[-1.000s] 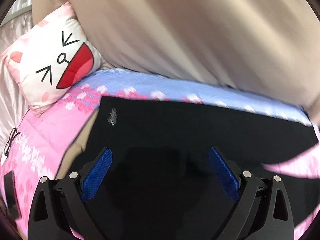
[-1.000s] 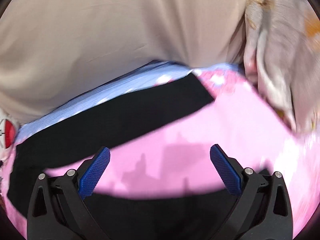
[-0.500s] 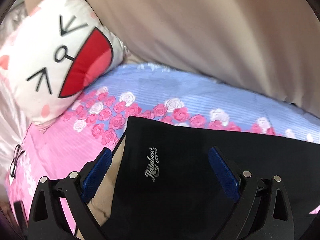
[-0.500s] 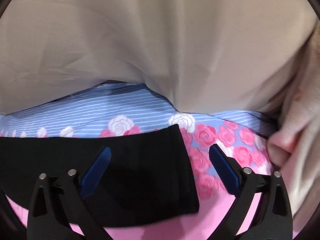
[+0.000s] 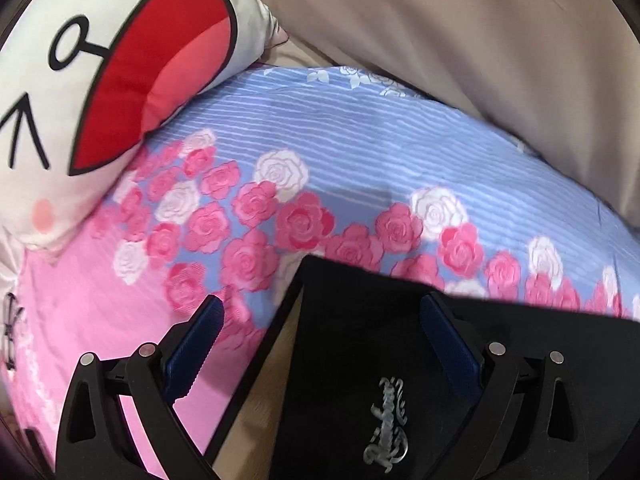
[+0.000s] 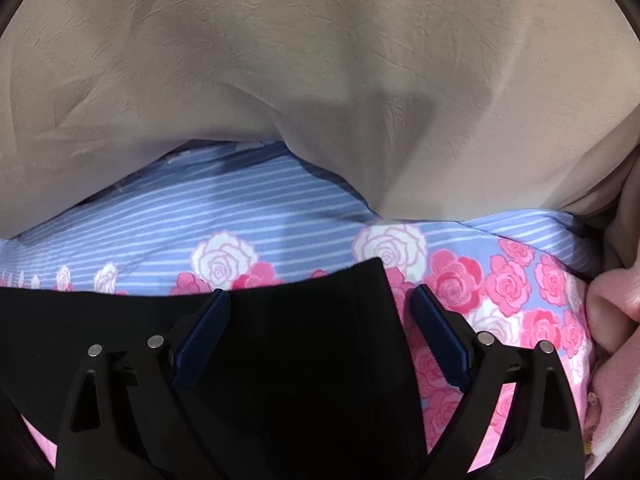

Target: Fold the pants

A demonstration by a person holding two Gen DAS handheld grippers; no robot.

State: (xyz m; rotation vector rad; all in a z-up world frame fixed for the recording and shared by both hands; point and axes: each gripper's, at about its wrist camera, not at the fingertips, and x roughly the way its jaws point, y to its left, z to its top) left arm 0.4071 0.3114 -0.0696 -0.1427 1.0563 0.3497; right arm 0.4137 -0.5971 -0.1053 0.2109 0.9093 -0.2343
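The black pants (image 5: 460,380) lie flat across the rose-print bedsheet (image 5: 320,152), a cat-face pillow (image 5: 100,72) at far left. The left gripper (image 5: 318,344) hovers over their logo corner, jaws spread, pinching nothing. The right gripper (image 6: 320,336) straddles the opposite corner; its jaws have just been closing, cloth between but not yet pinched. Soft, light, limp fabric: best taken at these two corners.

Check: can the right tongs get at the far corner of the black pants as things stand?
Probably yes. The right tongs, whose jaws have just been closing, stand open astride the pants corner, which lies flat on the floral sheet with nothing over it.
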